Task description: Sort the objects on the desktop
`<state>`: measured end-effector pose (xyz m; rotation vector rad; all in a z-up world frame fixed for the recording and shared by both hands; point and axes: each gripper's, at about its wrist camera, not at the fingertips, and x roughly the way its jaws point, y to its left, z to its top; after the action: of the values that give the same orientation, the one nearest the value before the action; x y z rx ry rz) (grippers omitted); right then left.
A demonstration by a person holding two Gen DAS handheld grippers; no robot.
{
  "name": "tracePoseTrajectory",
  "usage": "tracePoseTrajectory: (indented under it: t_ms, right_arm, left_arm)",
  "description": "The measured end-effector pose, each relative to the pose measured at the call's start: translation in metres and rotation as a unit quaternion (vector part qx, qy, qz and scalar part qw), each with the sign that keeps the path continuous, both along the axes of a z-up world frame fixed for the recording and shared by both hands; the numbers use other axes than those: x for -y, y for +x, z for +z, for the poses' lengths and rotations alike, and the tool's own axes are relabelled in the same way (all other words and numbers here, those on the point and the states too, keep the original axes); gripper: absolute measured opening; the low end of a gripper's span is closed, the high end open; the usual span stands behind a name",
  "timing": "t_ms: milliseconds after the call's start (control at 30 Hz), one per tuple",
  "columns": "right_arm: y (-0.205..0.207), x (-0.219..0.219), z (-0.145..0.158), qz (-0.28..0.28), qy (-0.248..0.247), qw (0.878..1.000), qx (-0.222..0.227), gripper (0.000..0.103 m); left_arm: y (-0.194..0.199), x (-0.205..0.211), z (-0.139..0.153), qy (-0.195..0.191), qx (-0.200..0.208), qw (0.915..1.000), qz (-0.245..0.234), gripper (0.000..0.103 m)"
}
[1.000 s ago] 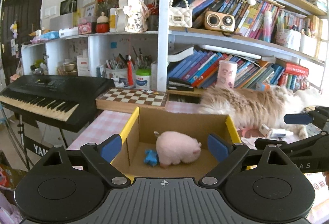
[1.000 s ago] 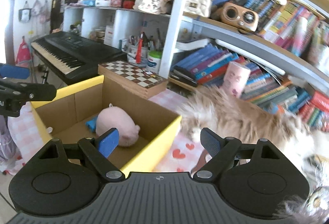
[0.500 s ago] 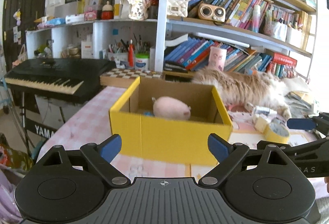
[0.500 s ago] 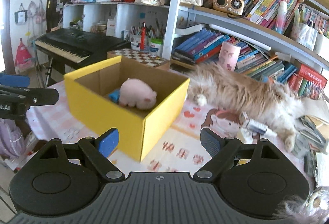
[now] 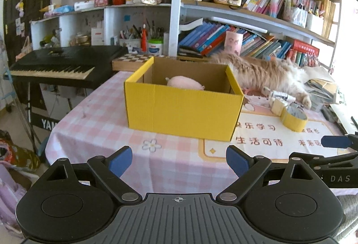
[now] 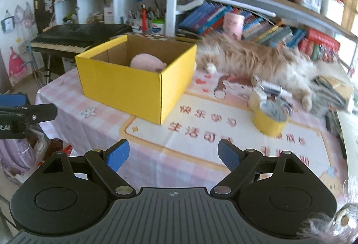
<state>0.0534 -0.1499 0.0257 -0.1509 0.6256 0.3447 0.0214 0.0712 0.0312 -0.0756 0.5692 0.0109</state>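
Note:
A yellow cardboard box [image 5: 183, 109] stands on the pink checked tablecloth [image 5: 100, 114]; it also shows in the right wrist view [image 6: 125, 89]. A pink plush pig [image 5: 184, 83] lies inside it, also seen from the right [image 6: 147, 62]. A yellow tape roll [image 5: 294, 118] [image 6: 270, 119] and a small silver-white tube [image 5: 280, 95] [image 6: 271, 88] lie right of the box. My left gripper [image 5: 179, 160] is open and empty, back from the box near the table's front edge. My right gripper [image 6: 172, 154] is open and empty, over the printed mat.
A fluffy cat [image 5: 264, 73] [image 6: 257, 62] lies behind the box along the bookshelf. A black keyboard [image 5: 62, 62] stands left of the table. A chessboard [image 5: 134, 58] sits behind the box. Papers [image 5: 322, 89] are piled at the far right.
Both grippers have pulled back and away from the box, from over its opening to the table's front edge. The pig stays inside the box. Both stay open.

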Motion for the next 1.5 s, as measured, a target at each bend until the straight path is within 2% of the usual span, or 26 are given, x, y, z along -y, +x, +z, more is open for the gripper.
tracePoseTrajectory:
  t_ms: [367,700,1067,1300,1500]
  right_arm:
    - [-0.035,0.009,-0.012,-0.071,0.023,0.997,0.001,0.085]
    - [-0.063,0.022,-0.026,-0.101,0.017,0.995,-0.016,0.085]
    - [-0.075,0.045,-0.029,-0.151,0.016,0.988,-0.021,0.086]
    - [-0.077,0.051,-0.029,-0.166,0.006,0.986,-0.021,0.086]
    - [-0.079,0.065,-0.033,-0.195,0.007,0.98,-0.032,0.087]
  left_arm:
    - [-0.029,0.014,-0.011,0.013,-0.01,0.9997,0.02,0.093]
    - [-0.035,0.037,-0.016,0.024,-0.017,0.9991,-0.029,0.093]
    - [-0.032,0.063,-0.022,0.028,-0.027,0.9951,-0.091,0.093]
    - [-0.022,0.071,-0.023,0.021,-0.029,0.9939,-0.104,0.093]
    - [-0.019,0.086,-0.027,0.027,-0.033,0.9894,-0.138,0.093]
